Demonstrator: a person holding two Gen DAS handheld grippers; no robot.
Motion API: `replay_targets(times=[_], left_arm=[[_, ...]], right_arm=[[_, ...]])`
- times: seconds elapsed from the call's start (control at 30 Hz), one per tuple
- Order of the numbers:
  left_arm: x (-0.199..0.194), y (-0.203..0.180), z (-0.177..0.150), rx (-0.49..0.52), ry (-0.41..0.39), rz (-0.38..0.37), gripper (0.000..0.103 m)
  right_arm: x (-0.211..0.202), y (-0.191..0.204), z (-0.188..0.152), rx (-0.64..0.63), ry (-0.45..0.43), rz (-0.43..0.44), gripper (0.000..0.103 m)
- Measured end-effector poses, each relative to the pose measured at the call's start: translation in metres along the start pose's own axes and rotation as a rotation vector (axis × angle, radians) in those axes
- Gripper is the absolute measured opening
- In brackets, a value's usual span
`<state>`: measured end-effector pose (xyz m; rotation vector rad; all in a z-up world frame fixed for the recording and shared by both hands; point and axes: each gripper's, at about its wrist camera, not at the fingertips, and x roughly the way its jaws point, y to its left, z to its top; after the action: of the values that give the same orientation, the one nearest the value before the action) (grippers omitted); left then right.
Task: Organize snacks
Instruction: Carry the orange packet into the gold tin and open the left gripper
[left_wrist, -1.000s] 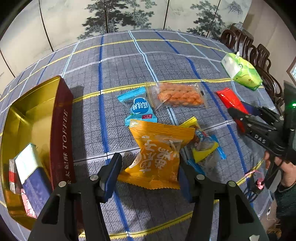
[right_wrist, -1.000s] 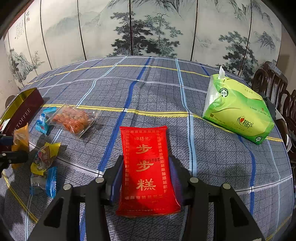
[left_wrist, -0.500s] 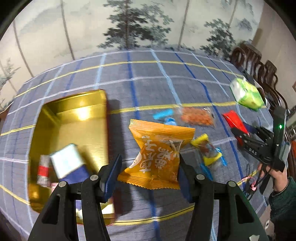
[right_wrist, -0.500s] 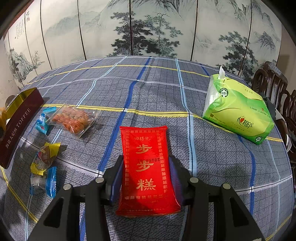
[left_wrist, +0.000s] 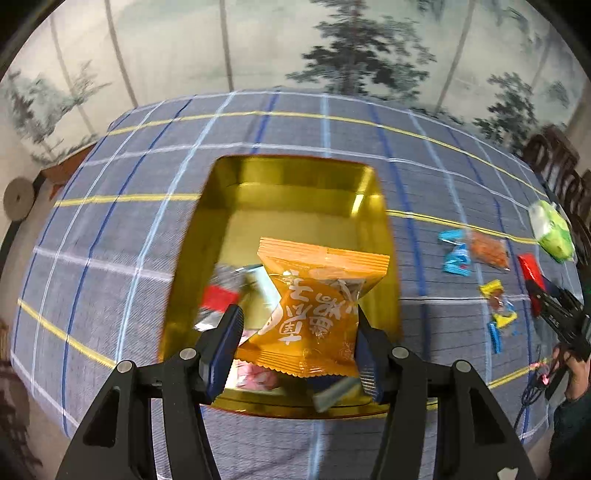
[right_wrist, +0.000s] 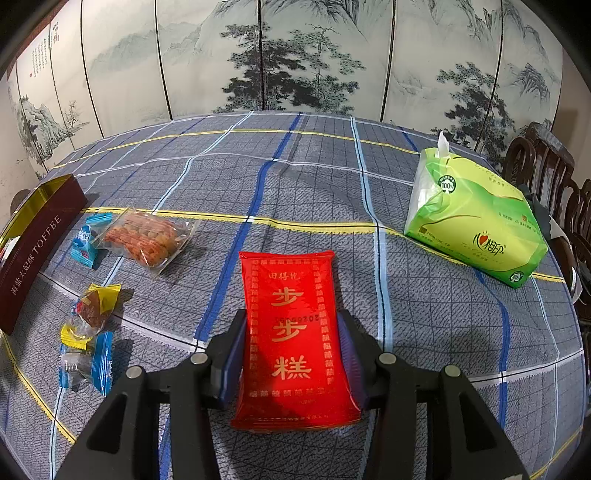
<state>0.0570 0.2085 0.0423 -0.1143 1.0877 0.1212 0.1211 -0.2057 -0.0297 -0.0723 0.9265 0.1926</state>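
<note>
The left tool (left_wrist: 295, 345) holds an orange packet (left_wrist: 317, 310) above the gold tin (left_wrist: 295, 184); the right tool (right_wrist: 291, 354) clamps a red packet (right_wrist: 293, 332) on the worktop (right_wrist: 295, 192).

The gold tin (left_wrist: 291, 192) lies open at the top, and its far half is bare floor with nothing in the way. Its near half is crowded: small wrapped sweets (left_wrist: 221, 299) lie there, and the orange snack packet (left_wrist: 317, 306) hangs over them. On the desk (right_wrist: 295, 177), the far stretch toward the painted screen (right_wrist: 295, 55) is free cloth. Toward the left edge, the maroon wall of the tin stands up, with a peanut pack (right_wrist: 144, 240), a blue sachet (right_wrist: 86, 240) and two small candies (right_wrist: 92, 306) scattered beside it. Toward the right edge a green tissue pack (right_wrist: 476, 218) rises high, and wooden chairs (right_wrist: 546, 173) crowd just beyond. A wide open lane runs between the red packet (right_wrist: 291, 332) and the tissue pack.
</note>
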Motion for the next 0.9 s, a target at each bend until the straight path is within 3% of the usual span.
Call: replay_targets(times=[0.47,0.9], left_arm=[[0.024,0.03,-0.011,-0.033,0.083,0.056,0.053],[0.026,0.039,-0.018,-0.029,0.089,0.083,0.053]], right_arm=[[0.0,-0.001,0.0,0.0,0.001,0.001,0.048],[0.0,0.0,0.0,-0.001,0.001,0.001,0.048]])
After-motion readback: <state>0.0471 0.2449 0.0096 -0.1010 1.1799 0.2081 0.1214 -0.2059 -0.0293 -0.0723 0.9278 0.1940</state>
